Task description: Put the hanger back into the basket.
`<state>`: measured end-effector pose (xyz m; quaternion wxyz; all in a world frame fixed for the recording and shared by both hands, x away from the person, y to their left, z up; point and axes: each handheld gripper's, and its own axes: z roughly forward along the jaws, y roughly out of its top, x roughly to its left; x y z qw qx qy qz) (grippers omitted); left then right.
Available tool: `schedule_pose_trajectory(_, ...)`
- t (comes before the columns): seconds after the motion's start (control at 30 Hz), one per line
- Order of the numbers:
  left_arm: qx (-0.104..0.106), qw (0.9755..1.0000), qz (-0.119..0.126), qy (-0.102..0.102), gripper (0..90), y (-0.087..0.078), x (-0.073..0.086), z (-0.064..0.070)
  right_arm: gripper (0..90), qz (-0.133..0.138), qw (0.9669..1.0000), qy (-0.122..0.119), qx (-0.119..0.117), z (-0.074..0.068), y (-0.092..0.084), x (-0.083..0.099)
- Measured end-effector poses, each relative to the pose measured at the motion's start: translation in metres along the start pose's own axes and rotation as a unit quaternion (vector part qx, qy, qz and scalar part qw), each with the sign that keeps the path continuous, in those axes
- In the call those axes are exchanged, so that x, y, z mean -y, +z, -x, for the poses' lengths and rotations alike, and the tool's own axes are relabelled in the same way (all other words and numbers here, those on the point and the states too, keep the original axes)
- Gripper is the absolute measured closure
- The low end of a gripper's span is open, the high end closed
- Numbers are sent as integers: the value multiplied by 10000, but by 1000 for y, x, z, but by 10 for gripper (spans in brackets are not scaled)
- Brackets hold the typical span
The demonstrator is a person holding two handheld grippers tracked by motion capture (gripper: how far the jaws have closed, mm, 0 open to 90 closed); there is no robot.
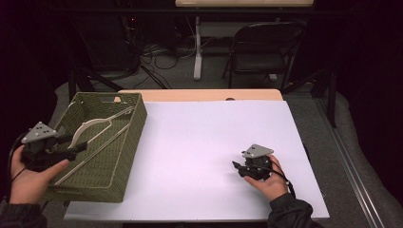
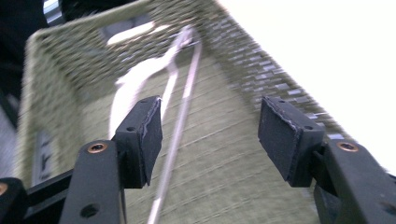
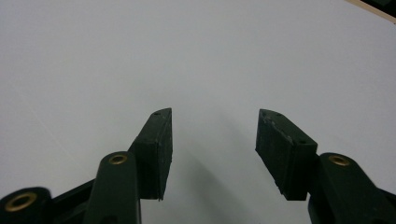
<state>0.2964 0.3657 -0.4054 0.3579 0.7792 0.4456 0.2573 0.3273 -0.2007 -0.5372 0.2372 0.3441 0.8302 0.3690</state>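
Fingers on our left gripper [image 2: 210, 140] stand apart with nothing between the pads; the right gripper [image 3: 214, 149] is likewise spread and empty. In the high view, the left gripper [image 1: 71, 145] sits over the near-left rim of the green woven basket [image 1: 135, 126], jaws aimed into it. The right gripper [image 1: 240, 167] rests low over the white table cover [image 1: 209, 137], well apart from the basket.

The thing we reach for is a pale clothes hanger [image 1: 97, 126] lying inside the basket, one long bar running diagonally along the floor, the curved shoulder toward the far wall. From the left gripper view the hanger [image 2: 140, 79] lies ahead of the jaws, its thin bar passing close under the left pad; the picture is blurred, so we cannot tell contact.

Judgement: early stage. Hanger not yet grasped, not lifted, nothing set on the cover. Left to do: close on the bar, lift clear of the basket walls.
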Motion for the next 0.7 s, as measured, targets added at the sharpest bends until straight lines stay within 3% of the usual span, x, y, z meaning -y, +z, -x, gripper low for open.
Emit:
schedule_pose_trajectory(0.03, 70, 9999, 57, 53, 401, 0, -1, 7, 457, -123, 9999, -12, 23, 0, -2, -1)
schedule_pose_trajectory(0.13, 319, 9992, 234, 99, 400, 2, -3, 31, 455, 43, 10000, 30, 17, 0, -1, 0)
schedule_pose_trajectory(0.17, 371, 9989, 276, 105, 400, 3, -3, 36, 454, -15, 10000, 20, 19, 0, -3, 0)
schedule_pose_trajectory(0.43, 783, 9949, 635, -37, 400, 22, 2, 88, 450, -71, 10000, 52, 38, 1, -7, -1)
schedule_pose_trajectory(0.57, 947, 9934, 646, 70, 400, 35, 5, 108, 449, 19, 10000, 70, 12, 1, -8, 1)
schedule_pose_trajectory(0.7, 1206, 9912, 472, 260, 400, 53, 7, 130, 447, 24, 9999, 117, -3, 0, -13, 4)
